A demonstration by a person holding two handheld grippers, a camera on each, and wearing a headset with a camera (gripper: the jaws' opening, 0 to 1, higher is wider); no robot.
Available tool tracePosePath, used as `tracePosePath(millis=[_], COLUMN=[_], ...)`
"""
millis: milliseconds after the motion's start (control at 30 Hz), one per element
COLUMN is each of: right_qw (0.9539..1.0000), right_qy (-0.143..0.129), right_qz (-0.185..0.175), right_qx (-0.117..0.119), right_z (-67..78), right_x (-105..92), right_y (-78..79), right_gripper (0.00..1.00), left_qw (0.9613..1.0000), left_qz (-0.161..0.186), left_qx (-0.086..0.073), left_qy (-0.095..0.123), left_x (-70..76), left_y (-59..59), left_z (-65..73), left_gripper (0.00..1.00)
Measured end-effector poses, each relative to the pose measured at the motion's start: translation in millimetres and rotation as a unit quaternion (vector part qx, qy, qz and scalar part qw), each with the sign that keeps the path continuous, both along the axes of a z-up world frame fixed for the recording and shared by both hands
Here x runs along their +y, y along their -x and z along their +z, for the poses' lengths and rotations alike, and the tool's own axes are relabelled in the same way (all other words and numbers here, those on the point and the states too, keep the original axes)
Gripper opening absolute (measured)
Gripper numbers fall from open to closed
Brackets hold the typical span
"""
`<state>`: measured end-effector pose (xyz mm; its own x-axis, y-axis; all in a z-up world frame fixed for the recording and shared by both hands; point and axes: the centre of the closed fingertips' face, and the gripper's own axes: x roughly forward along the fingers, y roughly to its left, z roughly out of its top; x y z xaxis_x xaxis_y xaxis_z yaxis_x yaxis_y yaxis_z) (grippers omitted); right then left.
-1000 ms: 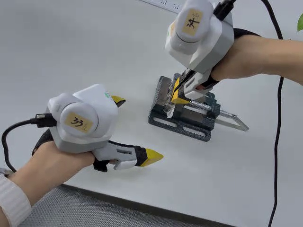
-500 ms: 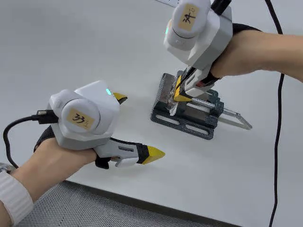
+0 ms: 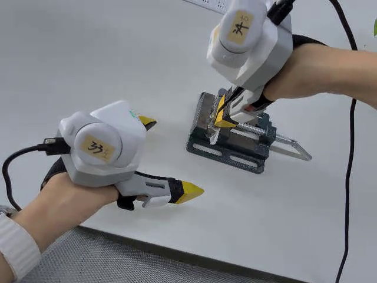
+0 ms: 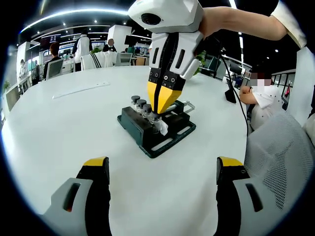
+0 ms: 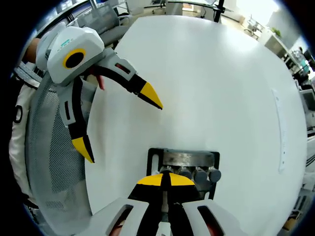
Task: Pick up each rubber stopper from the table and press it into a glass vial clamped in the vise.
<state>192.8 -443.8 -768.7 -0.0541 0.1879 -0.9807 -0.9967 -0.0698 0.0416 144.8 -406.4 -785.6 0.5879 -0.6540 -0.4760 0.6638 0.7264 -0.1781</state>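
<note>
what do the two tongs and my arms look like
Both the left tongs and right tongs have white rounded housings with handwritten yellow stickers, black-and-white jaws tipped yellow, and black cables. A white cuff circles the left wrist.

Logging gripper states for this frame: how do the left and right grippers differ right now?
The left gripper has jaws spread wide, empty; the right gripper has them closed together. The left gripper hangs over the table; the right gripper points down at the vials in the vise. Both have yellow tips.
</note>
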Motion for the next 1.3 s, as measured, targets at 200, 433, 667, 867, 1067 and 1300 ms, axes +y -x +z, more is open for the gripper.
tracePosePath(millis=[200, 433, 667, 867, 1067, 1300], right_qw=[0.9998, 0.9999, 0.9996, 0.9993, 0.9977, 0.9932], right_qy=[0.007, -0.009, -0.024, -0.030, -0.056, -0.095], right_qz=[0.012, -0.004, -0.014, -0.022, -0.037, -0.067], right_qx=[-0.011, 0.004, 0.008, 0.002, 0.007, 0.006], right_z=[0.5, 1.4, 1.0, 2.8, 7.3, 9.0], right_x=[-0.8, -1.0, 0.0, -4.3, -1.9, -6.4], right_y=[0.7, -1.8, -2.1, -6.1, -4.5, -1.7], right_gripper=[0.00, 0.00, 0.00, 0.06, 0.16, 0.38], left_qw=[1.0000, 1.0000, 1.0000, 1.0000, 1.0000, 1.0000], left_qz=[0.001, 0.002, 0.000, -0.001, -0.002, -0.003], left_qx=[-0.002, -0.004, -0.005, -0.006, -0.004, -0.003], left_qy=[0.000, -0.002, -0.004, -0.004, -0.002, 0.002], left_x=[0.9, 3.2, 2.5, 3.4, 2.5, 1.7], left_y=[-1.4, -3.1, -3.6, -4.9, -5.3, -5.3], left_z=[1.6, 2.9, 4.3, 5.5, 6.1, 8.8], left_gripper=[0.89, 0.89, 0.89, 0.89, 0.89, 0.90])
